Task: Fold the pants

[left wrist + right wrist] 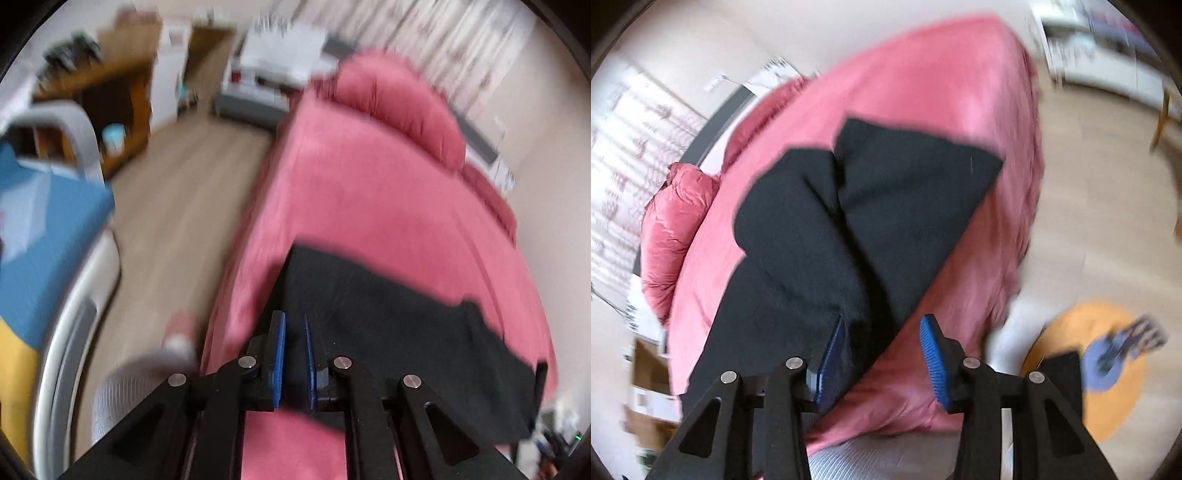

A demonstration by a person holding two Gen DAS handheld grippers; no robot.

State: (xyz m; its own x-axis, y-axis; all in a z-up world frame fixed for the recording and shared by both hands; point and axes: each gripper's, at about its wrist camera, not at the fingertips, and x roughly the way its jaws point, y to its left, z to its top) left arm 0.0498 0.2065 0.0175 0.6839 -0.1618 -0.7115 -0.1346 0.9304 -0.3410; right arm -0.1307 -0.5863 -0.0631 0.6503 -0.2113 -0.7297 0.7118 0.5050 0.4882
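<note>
The soft black pants (827,229) are spread on the pink bedspread (923,85). The right gripper (882,365) is parted above them; the left gripper (293,360) is nearly closed, with black cloth seen between its pads.

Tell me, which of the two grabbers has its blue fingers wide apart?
The right gripper: its fingers stand apart over the black pants. The left gripper's sit nearly together.

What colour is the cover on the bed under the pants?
Pink, plain. The bed cover shows best in the right wrist view, under the black pants.
</note>
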